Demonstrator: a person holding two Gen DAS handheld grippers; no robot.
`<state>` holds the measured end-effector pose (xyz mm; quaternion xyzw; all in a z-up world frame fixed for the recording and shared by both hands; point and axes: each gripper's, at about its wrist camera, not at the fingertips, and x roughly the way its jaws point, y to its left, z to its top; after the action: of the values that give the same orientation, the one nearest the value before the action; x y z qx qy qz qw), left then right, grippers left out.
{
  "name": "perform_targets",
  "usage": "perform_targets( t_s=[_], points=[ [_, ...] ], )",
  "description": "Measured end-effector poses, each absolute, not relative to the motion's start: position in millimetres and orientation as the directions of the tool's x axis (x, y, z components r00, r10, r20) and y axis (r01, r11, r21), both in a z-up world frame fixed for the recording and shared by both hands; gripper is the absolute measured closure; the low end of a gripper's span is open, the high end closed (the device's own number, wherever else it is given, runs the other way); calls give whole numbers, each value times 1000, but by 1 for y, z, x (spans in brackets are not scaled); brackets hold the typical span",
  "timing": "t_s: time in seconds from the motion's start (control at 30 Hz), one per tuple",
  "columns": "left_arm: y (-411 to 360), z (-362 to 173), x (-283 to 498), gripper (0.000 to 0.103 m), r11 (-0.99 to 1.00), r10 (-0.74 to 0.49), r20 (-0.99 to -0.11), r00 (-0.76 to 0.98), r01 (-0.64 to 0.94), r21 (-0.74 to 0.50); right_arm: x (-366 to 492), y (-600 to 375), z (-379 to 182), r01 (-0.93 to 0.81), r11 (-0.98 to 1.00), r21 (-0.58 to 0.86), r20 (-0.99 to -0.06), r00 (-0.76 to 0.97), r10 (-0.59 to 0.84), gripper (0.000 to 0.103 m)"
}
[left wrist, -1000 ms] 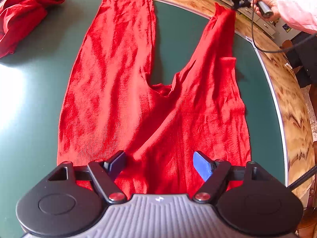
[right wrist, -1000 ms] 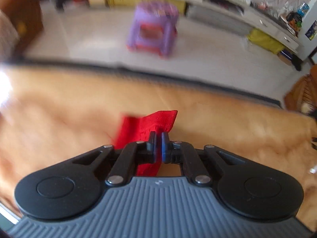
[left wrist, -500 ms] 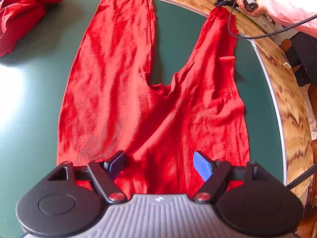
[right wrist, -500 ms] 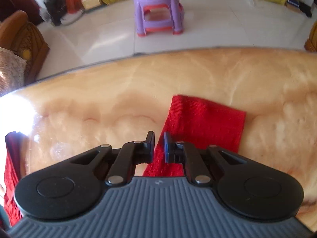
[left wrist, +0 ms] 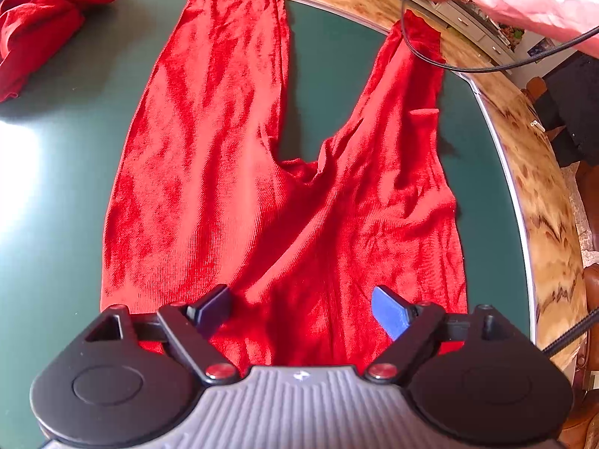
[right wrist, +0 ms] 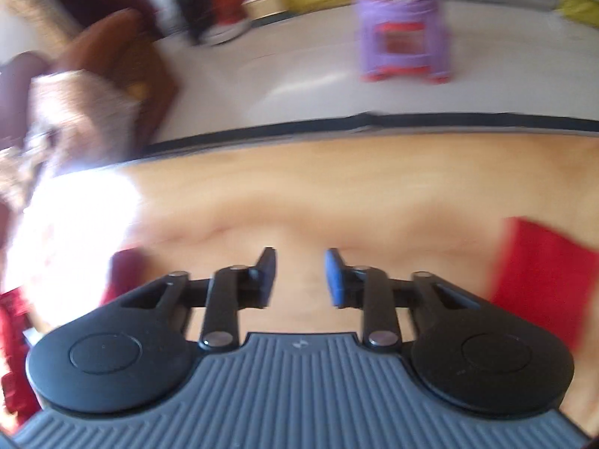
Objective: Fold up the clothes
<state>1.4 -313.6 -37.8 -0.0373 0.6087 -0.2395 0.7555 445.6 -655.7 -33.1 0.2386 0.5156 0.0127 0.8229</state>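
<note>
Red trousers spread flat, ready for the first fold

I see the red trousers (left wrist: pixel 262 187) lying on the green tabletop (left wrist: pixel 56 187), waistband at 6 o'clock right under my left hand-held gripper (left wrist: pixel 299 308), legs running away toward 12 o'clock. Its jaws stand wide apart and are opening, over the cloth but not pinching it. My right hand-held gripper (right wrist: pixel 299 277) is also opening, with nothing between its jaws; the nearest leg cuff (right wrist: pixel 543 280) lies at its 3 o'clock. So I judge the right hand nearer the cuffs, the left nearer the waist. A second red garment (left wrist: pixel 41 22) sits bunched at 10 o'clock.
</note>
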Motion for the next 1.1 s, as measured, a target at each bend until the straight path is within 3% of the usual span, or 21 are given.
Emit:
perform_targets(
  t_s=[0.1,0.17,0.53,0.57,0.67,0.77,0.9,0.97,1.03,1.1],
  points=[
    [-308,-38,4,17,884,-427,-893,142,273,-379,464,-607,-36,192,819,541,-792,445,418,44],
    [-307,-38,5,17,885,-430,-891,143,262,-385,478,-577,-39,182,797,577,-780,413,470,44],
    [-304,-38,0,17,882,-443,-879,175,258,-393,519,-512,-45,200,896,396,-884,345,314,44],
    [-304,-39,0,17,882,-443,-879,178,262,-392,519,-506,-49,207,899,386,-890,339,304,48],
    [-305,-38,-2,17,880,-443,-878,183,275,-387,519,-489,-44,150,927,344,-900,334,280,94],
    [-304,-38,-1,17,877,-448,-876,180,278,-391,515,-479,-20,46,909,414,-841,402,363,94],
    [-304,-38,-1,17,874,-452,-874,179,288,-393,499,-499,27,-112,781,615,-626,533,569,94],
    [-304,-38,-1,17,871,-454,-873,179,294,-393,493,-516,36,-155,750,643,-560,573,598,93],
    [-303,-39,-2,17,870,-456,-872,179,296,-395,494,-532,25,-108,774,624,-595,577,560,92],
    [-303,-39,-1,17,870,-457,-872,177,292,-396,503,-543,-4,54,887,459,-769,524,366,83]
  ],
)
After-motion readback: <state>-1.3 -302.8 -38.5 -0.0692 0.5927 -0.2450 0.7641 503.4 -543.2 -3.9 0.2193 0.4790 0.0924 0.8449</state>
